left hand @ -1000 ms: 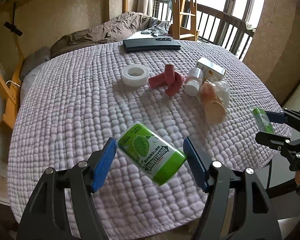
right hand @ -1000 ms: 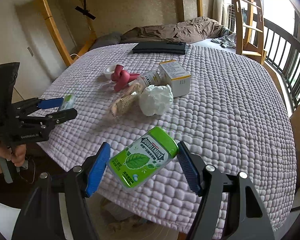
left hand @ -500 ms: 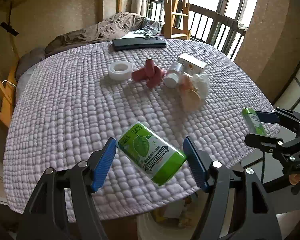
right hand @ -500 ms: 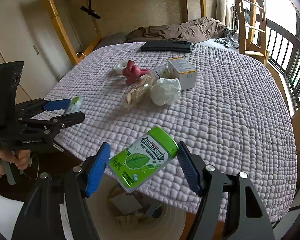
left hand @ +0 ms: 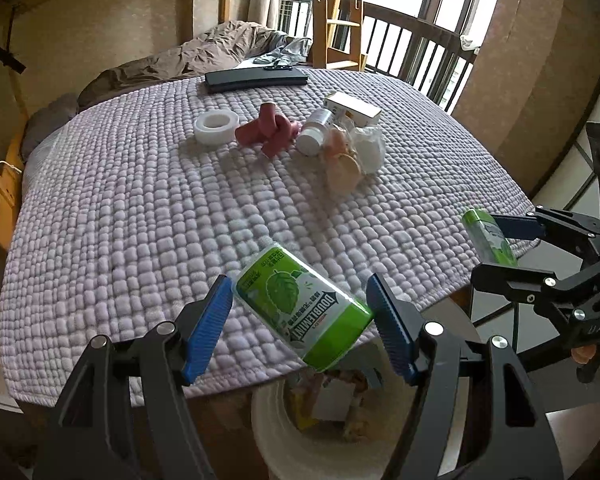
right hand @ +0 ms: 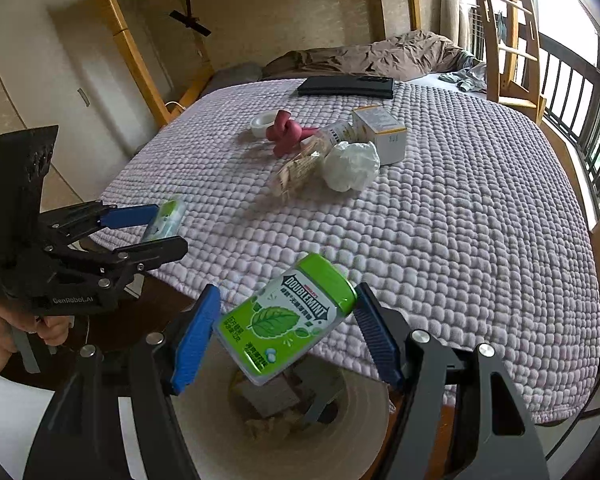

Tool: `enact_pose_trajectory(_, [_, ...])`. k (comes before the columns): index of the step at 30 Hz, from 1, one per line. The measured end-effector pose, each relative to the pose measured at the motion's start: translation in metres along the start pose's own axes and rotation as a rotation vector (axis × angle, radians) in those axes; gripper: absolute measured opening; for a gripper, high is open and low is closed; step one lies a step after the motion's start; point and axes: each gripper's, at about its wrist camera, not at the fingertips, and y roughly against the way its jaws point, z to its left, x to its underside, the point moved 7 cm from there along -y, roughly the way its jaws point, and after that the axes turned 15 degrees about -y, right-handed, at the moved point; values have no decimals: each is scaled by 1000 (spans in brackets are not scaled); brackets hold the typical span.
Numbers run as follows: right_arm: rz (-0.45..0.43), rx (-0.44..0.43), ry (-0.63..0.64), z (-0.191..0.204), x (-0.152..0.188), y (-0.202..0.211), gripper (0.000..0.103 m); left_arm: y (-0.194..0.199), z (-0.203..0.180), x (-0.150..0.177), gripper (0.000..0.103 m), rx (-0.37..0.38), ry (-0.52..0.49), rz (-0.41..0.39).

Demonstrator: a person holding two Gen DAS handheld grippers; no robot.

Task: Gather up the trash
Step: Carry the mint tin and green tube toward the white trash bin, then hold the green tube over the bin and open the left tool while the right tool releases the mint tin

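Grippers, left (left hand: 300, 320) and right (right hand: 286, 330), each clamped on gum bottle, past blanket edge (left hand: 260, 376), above open bin (right hand: 356, 412).

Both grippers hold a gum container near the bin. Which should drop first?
Probably right: in its view the right gripper holds its green gum container over the bin's opening. The left gripper holds its container mostly above the quilt edge.

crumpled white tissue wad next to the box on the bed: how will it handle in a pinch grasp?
The crumpled white tissue wad looks soft and creased, so it would probably squash flat between the fingers rather than resist. It seems very light for its bulk, likely lifting easily. Its irregular folds make rolling unlikely, though a push across the quilted bedspread might snag or just deform it.
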Motion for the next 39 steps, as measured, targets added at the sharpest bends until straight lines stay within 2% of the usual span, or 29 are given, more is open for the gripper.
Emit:
enact_pose_trajectory(11, [19,-20,-15,0,12,3,68,4,-11,9,70,16,-20,13])
enact_pose_trajectory(20, [51,-37,-13,2,25,3,68,6,-29,19,70,61,-72,29])
enact_pose_trajectory(39, [109,-48,-20,7,57,-5,68,5,-49,46,70,88,-84,73])
